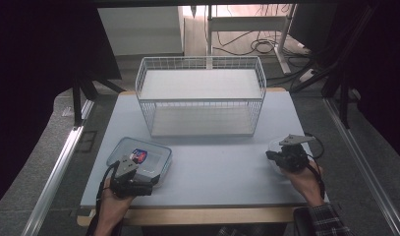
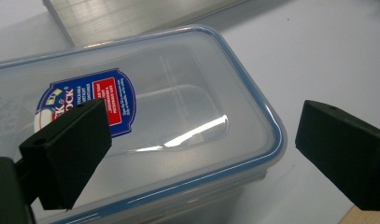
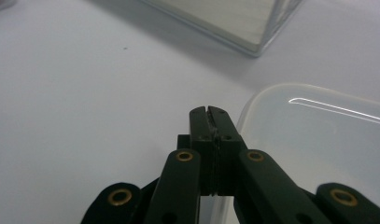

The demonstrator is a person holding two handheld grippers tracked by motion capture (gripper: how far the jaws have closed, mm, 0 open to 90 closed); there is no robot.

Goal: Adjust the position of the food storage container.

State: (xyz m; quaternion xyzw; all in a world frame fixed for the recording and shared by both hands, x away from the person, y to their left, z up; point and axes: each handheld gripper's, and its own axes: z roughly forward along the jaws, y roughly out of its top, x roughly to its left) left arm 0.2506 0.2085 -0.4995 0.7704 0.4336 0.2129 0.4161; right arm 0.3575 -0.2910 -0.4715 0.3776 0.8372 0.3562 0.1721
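The lidded container (image 1: 140,162) sits at the table's (image 1: 217,167) near-left, under my left gripper (image 1: 138,183). Left gripper view: my jaws are spread over its lid (image 2: 178,107). Right gripper view: my right gripper (image 3: 209,112) is pressed together, empty, beside a frosted tub (image 3: 318,144).

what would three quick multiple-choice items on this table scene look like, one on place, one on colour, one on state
1. Where does the wire basket stand?
A. far middle of the table
B. near left corner
C. on the floor

2. What colour is the seal of the lidded container?
A. red
B. blue
C. green

3. How are the right gripper fingers?
A. wide open
B. pressed together
C. clamped on a cup

Answers:
1 A, the high view shows it at the far side, centred.
2 B, a blue line runs round the lid rim.
3 B, the right gripper view shows the fingers meeting with nothing between.
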